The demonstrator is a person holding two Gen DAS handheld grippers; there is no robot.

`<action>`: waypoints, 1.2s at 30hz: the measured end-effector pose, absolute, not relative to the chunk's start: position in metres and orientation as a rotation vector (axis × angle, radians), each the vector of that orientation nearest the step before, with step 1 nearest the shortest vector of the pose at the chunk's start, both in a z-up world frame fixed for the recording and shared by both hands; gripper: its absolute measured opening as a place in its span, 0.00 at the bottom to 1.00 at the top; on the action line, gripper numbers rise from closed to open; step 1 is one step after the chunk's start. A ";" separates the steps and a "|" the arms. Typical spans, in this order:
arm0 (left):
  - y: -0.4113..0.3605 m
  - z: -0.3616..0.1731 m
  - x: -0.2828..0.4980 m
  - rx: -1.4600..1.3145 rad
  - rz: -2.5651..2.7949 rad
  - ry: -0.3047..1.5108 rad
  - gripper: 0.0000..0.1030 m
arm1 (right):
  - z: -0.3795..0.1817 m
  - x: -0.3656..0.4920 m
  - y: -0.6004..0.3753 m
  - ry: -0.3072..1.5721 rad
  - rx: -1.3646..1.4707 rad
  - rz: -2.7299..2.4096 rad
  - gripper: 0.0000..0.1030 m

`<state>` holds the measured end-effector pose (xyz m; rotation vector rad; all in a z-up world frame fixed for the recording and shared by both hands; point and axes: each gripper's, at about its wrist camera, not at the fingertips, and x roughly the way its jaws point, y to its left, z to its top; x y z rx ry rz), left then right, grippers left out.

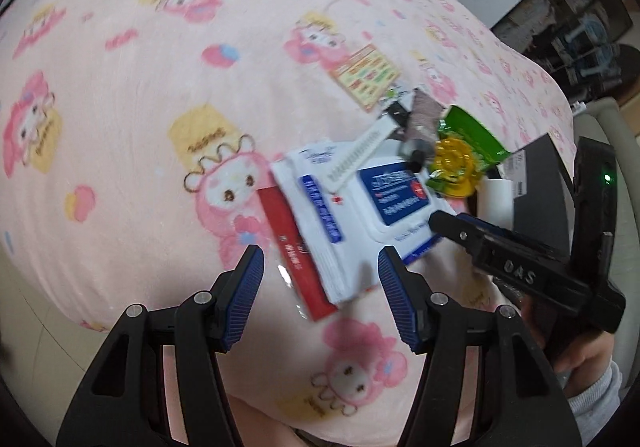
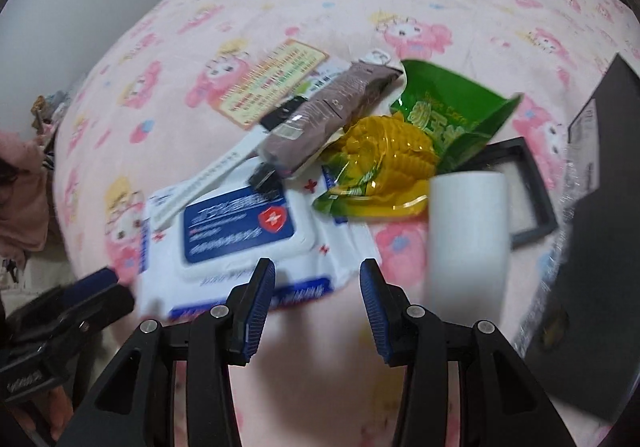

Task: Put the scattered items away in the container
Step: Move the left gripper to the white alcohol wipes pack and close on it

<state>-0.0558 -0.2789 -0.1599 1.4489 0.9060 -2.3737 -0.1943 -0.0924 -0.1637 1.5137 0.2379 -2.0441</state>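
Both spread grippers, left (image 1: 320, 267) and right (image 2: 318, 283), hover empty beside our landmark white-and-blue wipes pack (image 2: 240, 231); next we must grasp it.

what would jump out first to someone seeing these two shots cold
The pink cartoon-print blanket fills both views, with a jumbled heap at its middle: a bright green snack bag over a yellow plastic tray, beside a white-and-blue wet wipes pack. Both the left gripper and right gripper hang open and empty just short of the wipes.
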 end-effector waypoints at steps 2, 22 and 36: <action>-0.284 -0.168 -0.058 1.460 -2.357 0.925 0.59 | -0.170 -0.200 -0.096 0.233 1.517 -2.063 0.44; -0.297 -0.169 -0.049 1.415 -2.394 1.100 0.45 | -0.160 -0.184 -0.133 0.189 1.426 -1.897 0.34; -0.319 -0.163 -0.029 1.345 -2.389 1.152 0.45 | -0.143 -0.163 -0.127 0.176 1.412 -1.997 0.34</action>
